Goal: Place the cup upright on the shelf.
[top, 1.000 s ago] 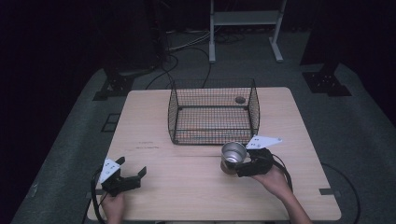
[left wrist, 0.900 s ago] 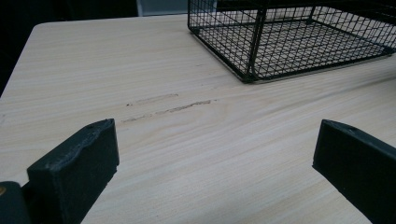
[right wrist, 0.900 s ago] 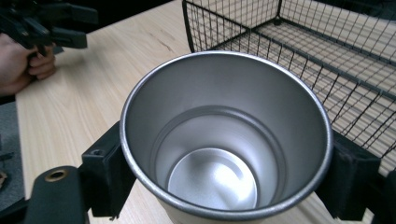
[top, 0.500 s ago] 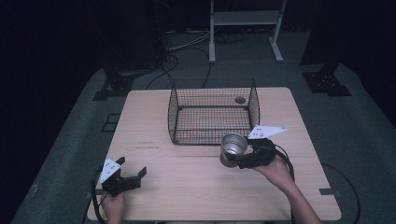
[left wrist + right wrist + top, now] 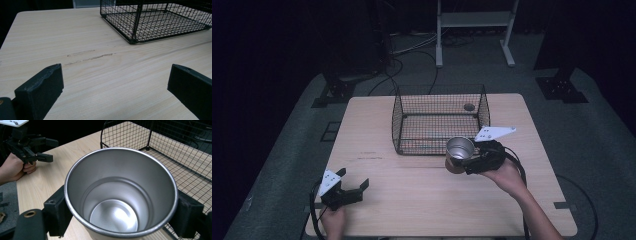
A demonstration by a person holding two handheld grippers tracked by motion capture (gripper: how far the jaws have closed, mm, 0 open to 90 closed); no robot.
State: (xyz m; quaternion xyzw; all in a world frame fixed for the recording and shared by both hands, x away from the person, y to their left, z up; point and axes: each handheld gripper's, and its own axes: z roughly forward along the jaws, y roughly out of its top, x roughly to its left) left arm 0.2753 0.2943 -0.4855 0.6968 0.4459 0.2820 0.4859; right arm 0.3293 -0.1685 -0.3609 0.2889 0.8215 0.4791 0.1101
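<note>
Two grippers are at work over the desk (image 5: 422, 200). Right gripper (image 5: 460, 161) is clamped on a steel cup (image 5: 460, 150), holding it upright in the air just in front of the wire basket's (image 5: 437, 120) near right corner. Left gripper (image 5: 357, 187) rests near the desk's front left edge, jaws wide apart with nothing between them

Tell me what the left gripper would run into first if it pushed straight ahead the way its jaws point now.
Most likely the wire basket. The left gripper has open jaws with nothing between them, aimed across bare table, and the basket's near corner stands ahead, slightly to the right in the left gripper view. Depth is unclear, so it could skim past that corner.
</note>
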